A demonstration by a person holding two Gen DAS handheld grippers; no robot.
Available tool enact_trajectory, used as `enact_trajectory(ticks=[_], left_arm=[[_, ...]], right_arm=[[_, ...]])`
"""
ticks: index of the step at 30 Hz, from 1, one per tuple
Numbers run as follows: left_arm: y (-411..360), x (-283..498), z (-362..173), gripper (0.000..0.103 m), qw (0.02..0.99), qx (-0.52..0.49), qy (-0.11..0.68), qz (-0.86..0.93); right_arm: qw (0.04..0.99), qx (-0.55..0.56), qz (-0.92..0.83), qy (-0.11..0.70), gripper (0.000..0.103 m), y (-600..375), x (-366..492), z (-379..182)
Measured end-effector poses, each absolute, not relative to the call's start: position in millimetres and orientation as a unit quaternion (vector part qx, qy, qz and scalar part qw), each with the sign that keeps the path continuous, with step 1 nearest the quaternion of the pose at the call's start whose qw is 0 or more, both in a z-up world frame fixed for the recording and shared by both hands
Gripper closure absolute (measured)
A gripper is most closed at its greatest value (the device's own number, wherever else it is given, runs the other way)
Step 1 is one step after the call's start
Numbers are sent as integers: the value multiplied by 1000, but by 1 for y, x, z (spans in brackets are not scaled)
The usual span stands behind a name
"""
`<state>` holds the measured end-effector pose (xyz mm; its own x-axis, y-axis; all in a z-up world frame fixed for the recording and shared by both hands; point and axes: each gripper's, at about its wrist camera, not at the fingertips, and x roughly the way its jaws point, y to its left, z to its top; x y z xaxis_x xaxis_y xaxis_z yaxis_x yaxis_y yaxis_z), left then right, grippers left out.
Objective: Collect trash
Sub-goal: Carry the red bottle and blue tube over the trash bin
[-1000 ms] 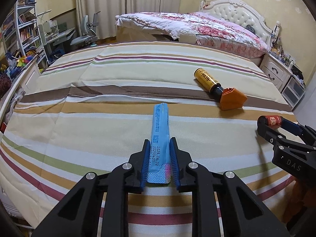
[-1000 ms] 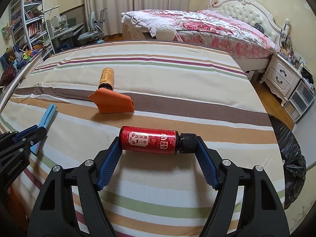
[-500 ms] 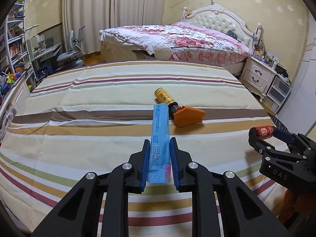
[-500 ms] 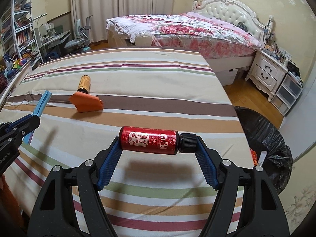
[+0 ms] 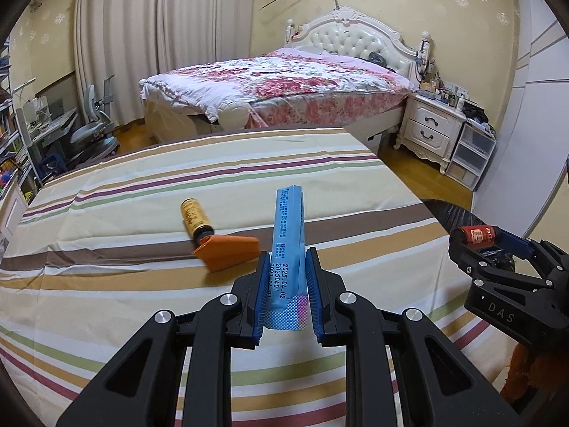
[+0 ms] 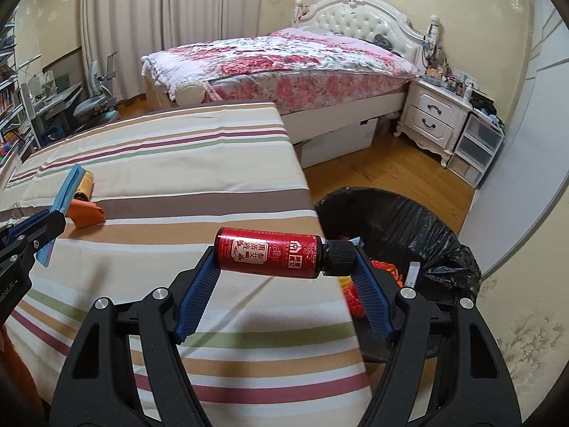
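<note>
Trash is already in both grippers: your right gripper (image 6: 284, 259) pinches a small red glass-like bottle with a black cap (image 6: 274, 255) end to end, near the black-lined bin (image 6: 409, 220). It looks rigid and slippery, so hold firm. Your left gripper (image 5: 285, 291) squeezes a light, crushable blue paper sachet (image 5: 287, 245) above the striped bed (image 5: 142, 185).

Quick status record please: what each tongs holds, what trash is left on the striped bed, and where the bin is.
left tongs: shut on blue packet
right tongs: shut on red bottle, held crosswise
left on striped bed: yellow bottle, orange wrapper at its cap end
bin: black-bagged, on floor beside the bed, some trash inside
</note>
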<state>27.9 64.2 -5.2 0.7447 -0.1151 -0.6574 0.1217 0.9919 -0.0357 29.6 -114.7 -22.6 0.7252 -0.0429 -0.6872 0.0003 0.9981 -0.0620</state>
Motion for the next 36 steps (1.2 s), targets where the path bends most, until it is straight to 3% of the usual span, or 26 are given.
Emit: enact_trajectory(ticks=[21, 36], left_arm=[[-59, 63, 0, 81, 930, 61, 327, -156], [-107, 93, -15, 81, 920, 89, 341, -170]], right_arm=[[927, 14, -126, 354, 31, -211, 39, -22], [917, 49, -168, 357, 31, -243, 51, -37]])
